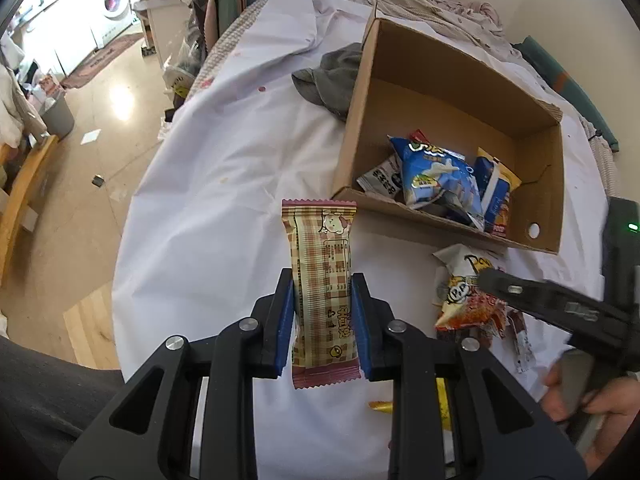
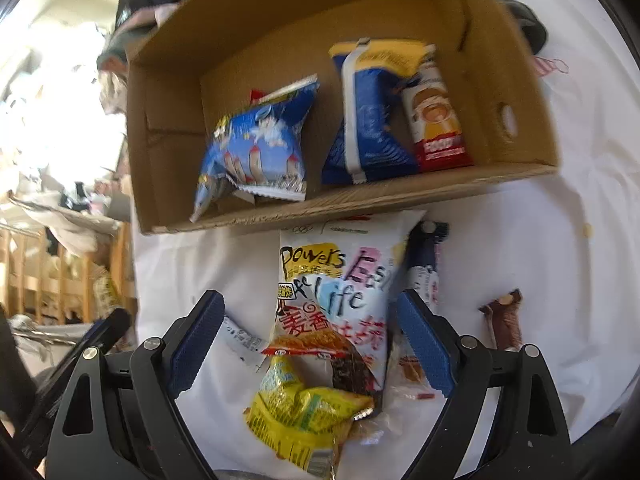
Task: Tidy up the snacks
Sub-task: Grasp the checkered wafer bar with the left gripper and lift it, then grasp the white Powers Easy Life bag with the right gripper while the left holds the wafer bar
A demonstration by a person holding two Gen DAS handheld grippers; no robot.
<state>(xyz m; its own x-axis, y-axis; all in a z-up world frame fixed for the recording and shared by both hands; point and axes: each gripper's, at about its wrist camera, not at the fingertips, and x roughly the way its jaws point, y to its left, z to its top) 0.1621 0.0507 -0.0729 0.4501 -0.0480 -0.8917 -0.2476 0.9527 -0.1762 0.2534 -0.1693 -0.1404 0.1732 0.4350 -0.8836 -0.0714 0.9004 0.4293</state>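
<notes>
The left tongs [image 1: 322, 324] are closed on a plaid snack bar [image 1: 320, 280], its wrapper pinched at the lower half between the blue pads. The bar's long axis runs straight out along the fingers, one crimped end by the palm of the tool and the other pointing away toward the near left corner of the cardboard box [image 1: 532, 184]. It hangs above the white sheet [image 1: 208, 200] that covers the bed, just short of the box's near wall.

The right tongs [image 2: 310, 344] are spread wide and grip nothing. They hover over the loose pile that lies on the sheet just in front of the box: a white chip bag [image 2: 340, 280] with scrawled lettering lies between the fingers, its long axis pointing toward the box wall, and a crumpled yellow packet [image 2: 304, 412] lies on top of its near end. A brown wrapper [image 2: 504, 320] lies apart to the right.

Inside the box already sit a blue puffed bag [image 2: 260, 148], a blue-and-yellow pack [image 2: 368, 120] and a red-and-yellow packet [image 2: 438, 120].

The step in hand looks like carrying the bar to the box. The next move likely calls for lifting it over the near wall, then releasing it in the bare left part of the floor, while the right tongs need to close on the chip bag.
</notes>
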